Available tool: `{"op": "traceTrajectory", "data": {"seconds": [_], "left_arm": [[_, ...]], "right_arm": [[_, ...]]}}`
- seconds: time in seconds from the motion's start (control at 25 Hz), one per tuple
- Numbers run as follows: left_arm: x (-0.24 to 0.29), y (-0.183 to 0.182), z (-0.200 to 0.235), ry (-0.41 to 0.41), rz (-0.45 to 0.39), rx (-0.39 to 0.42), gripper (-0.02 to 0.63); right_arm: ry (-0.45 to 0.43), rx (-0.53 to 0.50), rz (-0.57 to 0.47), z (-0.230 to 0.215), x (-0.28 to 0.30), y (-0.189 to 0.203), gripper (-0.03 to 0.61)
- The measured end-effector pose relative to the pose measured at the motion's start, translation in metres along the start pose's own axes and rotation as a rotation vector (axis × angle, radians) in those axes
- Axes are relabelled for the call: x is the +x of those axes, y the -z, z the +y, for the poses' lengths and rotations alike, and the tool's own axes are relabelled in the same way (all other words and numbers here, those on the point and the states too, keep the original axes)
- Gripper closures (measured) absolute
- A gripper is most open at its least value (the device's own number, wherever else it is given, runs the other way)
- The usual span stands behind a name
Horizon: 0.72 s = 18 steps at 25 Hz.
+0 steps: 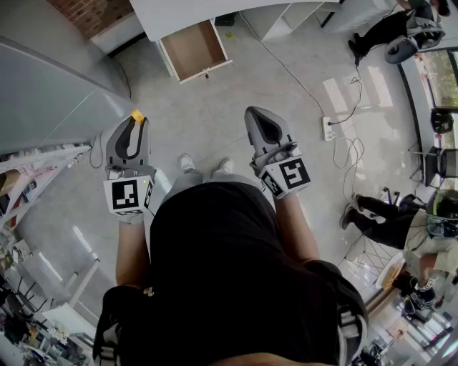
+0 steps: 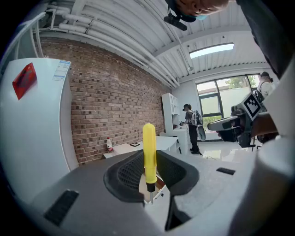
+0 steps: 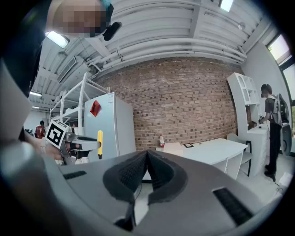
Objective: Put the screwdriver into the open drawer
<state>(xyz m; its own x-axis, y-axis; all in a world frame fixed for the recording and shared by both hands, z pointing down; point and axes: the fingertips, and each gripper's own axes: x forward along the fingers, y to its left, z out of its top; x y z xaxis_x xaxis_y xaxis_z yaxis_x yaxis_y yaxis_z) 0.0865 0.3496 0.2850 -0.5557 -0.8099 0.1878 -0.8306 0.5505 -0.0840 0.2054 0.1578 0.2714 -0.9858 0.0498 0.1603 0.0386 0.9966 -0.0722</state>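
Observation:
The yellow-handled screwdriver [image 1: 137, 115] stands upright in my left gripper [image 1: 134, 123], which is shut on it; in the left gripper view its handle [image 2: 149, 154] rises between the dark pads and its metal tip points down. The open drawer [image 1: 193, 48], wooden inside and empty, juts from the white desk at the top of the head view, some way ahead of both grippers. My right gripper [image 1: 260, 116] is held level with the left one, shut with nothing between its pads [image 3: 133, 173]. The right gripper view shows the screwdriver [image 3: 99, 143] at its left.
A grey fridge [image 1: 50, 93] stands at the left beside cluttered shelves [image 1: 28, 179]. A power strip [image 1: 327, 129] and cables lie on the floor to the right. People [image 1: 401, 229] sit at the far right. The white desk [image 1: 186, 11] runs along the brick wall.

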Motion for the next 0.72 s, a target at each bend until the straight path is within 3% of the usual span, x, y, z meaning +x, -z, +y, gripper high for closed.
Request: {"op": "traceTrajectory", "data": {"seconds": [0.44,0.72], "left_arm": [[0.006,0.004,0.029,0.057,-0.026,0.014,0.525],[0.01,0.012,0.051,0.099,-0.037,0.002,0.525]], "right_arm": [[0.029,-0.032,0.018,0.031,0.021,0.002,0.568],[0.083,0.004,0.005,0.037,0.04,-0.001,0.568]]}}
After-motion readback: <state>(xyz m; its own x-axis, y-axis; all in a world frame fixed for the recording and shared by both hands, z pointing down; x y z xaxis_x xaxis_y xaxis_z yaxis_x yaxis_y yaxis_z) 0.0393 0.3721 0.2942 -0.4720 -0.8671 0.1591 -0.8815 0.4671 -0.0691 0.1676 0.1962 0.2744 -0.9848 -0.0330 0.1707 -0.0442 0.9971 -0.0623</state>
